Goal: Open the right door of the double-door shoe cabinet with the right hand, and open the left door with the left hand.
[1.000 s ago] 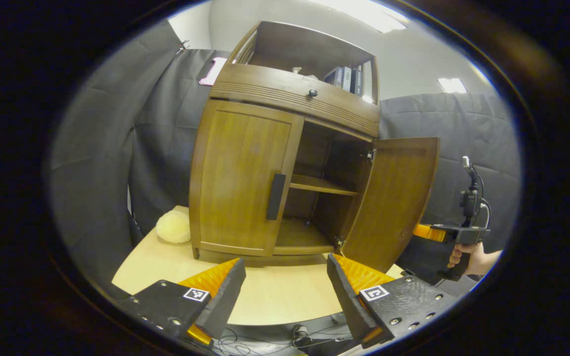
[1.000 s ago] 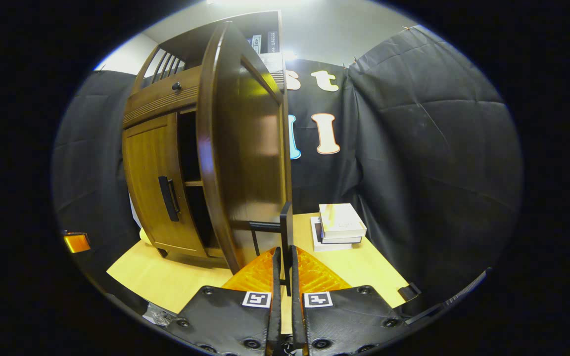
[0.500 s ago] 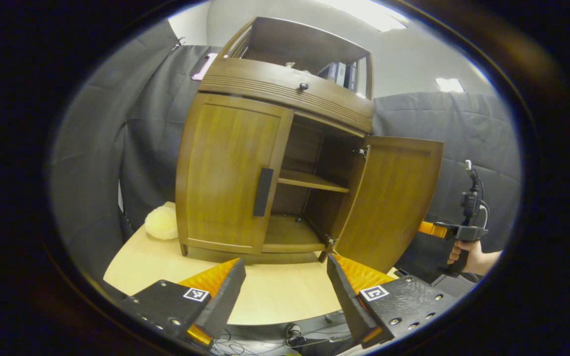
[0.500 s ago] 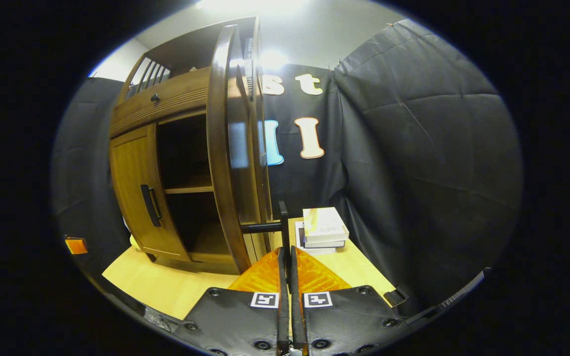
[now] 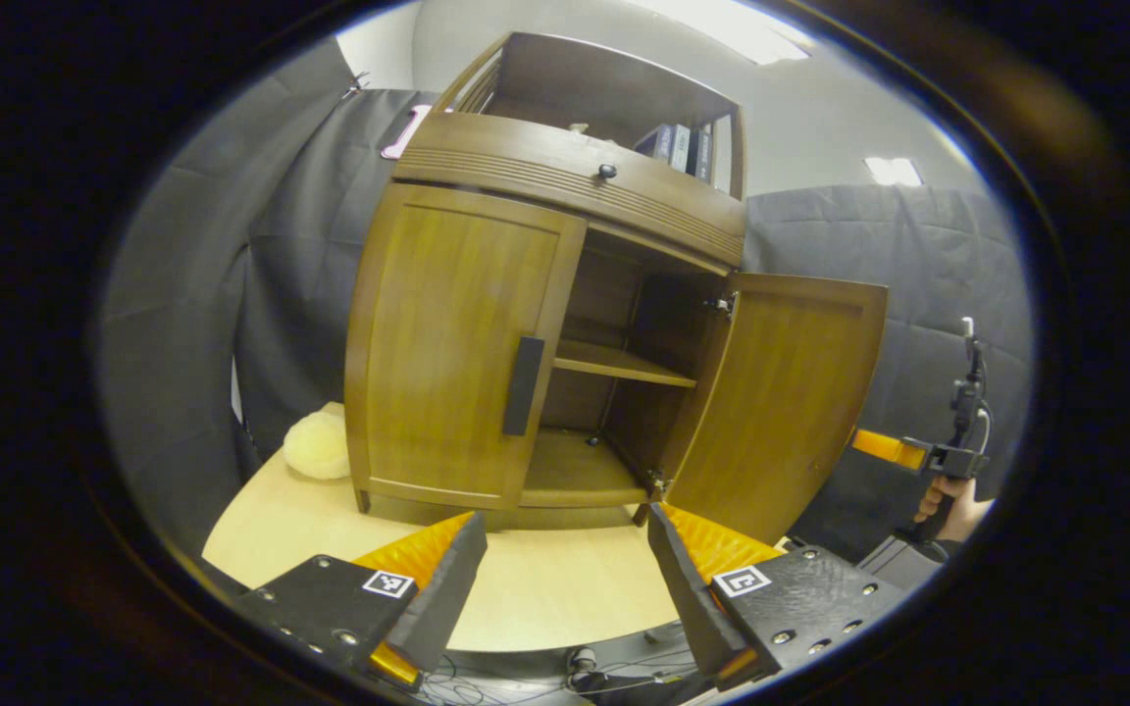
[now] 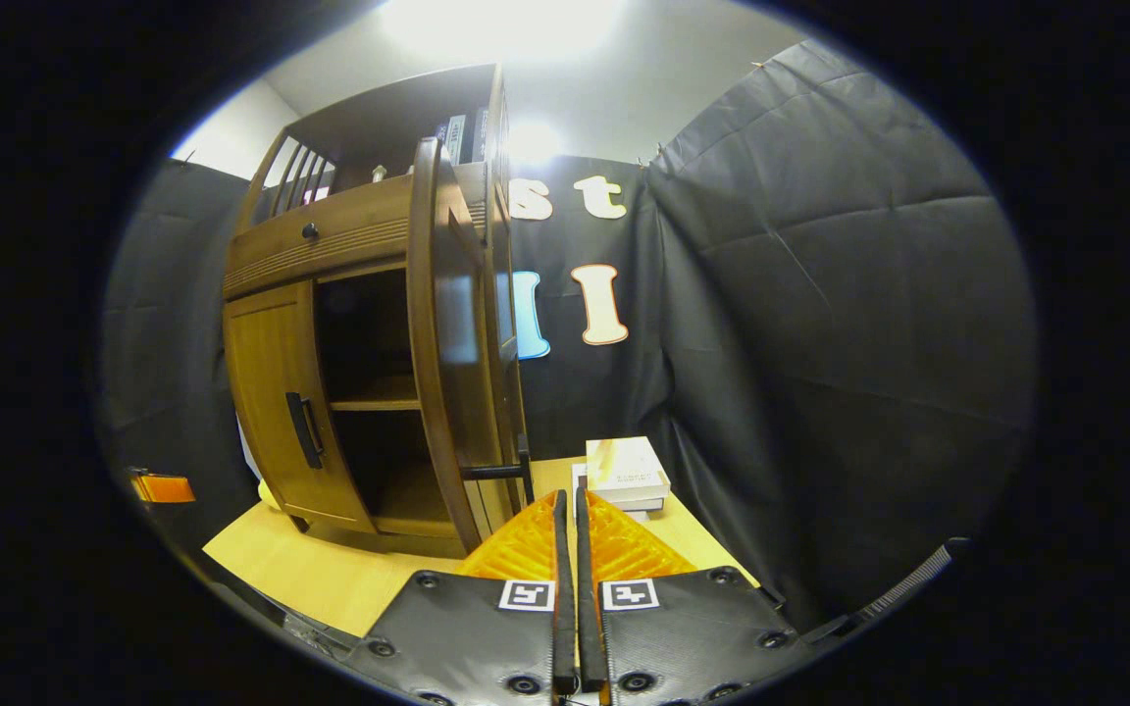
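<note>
The wooden shoe cabinet (image 5: 565, 176) stands on a pale table. Its left door (image 5: 447, 333) is closed, with a dark vertical handle (image 5: 523, 385). The right door (image 5: 781, 392) stands wide open, baring the shelf (image 5: 624, 363). My left gripper (image 5: 560, 549) is open, low before the cabinet and a good way short of the left handle. In the right gripper view the open right door (image 6: 437, 343) is edge-on, its dark handle (image 6: 524, 469) sticking out. My right gripper (image 6: 570, 510) is shut on nothing, just behind and right of that handle. The right gripper (image 5: 884, 448) pokes out past the open door.
A yellow plush ball (image 5: 318, 446) lies on the table (image 5: 545, 588) left of the cabinet. A small stack of books (image 6: 627, 471) sits right of the open door. Black cloth walls close in the booth. A hand (image 5: 952, 495) holds the right gripper.
The right gripper has come off the right door's handle and drawn back, fingers still together. The right door swung a bit wider. The left gripper hardly moved.
</note>
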A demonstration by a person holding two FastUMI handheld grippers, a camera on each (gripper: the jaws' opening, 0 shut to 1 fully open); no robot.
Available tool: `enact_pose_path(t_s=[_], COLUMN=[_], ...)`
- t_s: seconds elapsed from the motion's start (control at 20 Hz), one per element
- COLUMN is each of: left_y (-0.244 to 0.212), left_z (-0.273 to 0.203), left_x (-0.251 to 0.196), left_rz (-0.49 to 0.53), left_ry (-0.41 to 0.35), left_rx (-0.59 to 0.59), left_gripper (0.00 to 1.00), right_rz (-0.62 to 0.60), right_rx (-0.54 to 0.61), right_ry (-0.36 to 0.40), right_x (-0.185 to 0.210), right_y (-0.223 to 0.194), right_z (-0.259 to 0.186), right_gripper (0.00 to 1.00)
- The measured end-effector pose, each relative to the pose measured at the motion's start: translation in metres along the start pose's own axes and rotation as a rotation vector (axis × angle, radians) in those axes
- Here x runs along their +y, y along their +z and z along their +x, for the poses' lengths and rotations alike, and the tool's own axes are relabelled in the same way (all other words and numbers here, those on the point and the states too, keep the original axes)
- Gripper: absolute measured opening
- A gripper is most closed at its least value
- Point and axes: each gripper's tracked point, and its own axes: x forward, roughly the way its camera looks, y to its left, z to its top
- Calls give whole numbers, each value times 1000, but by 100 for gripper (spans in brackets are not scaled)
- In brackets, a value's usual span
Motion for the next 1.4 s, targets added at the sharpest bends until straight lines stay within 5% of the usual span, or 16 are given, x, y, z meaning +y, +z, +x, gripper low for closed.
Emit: enact_pose_path(t_s=[0.15,0.45,0.85,0.9,0.95,1.25,1.4], left_y=[13,42,54,55,59,84,93], left_z=[4,30,80,88,95,138,164], left_x=[25,58,60,59,59,61,64], left_rz=[22,101,121,117,119,146,164], left_ry=[67,174,170,163,159,151,172], left_rx=[-27,-85,-108,-109,-110,-114,-115], left_gripper=[94,94,94,94,94,94,94], right_rz=[-21,-12,19,8,-1,-7,8], right_rx=[-37,-35,4,-1,-4,45,65], right_ry=[-34,22,174,186,190,179,138], right_x=[-3,22,72,73,71,73,72], right_y=[7,8,10,8,8,-5,-7], right_z=[3,-8,-1,2,5,12,24], right_gripper=[0,0,0,11,5,95,93])
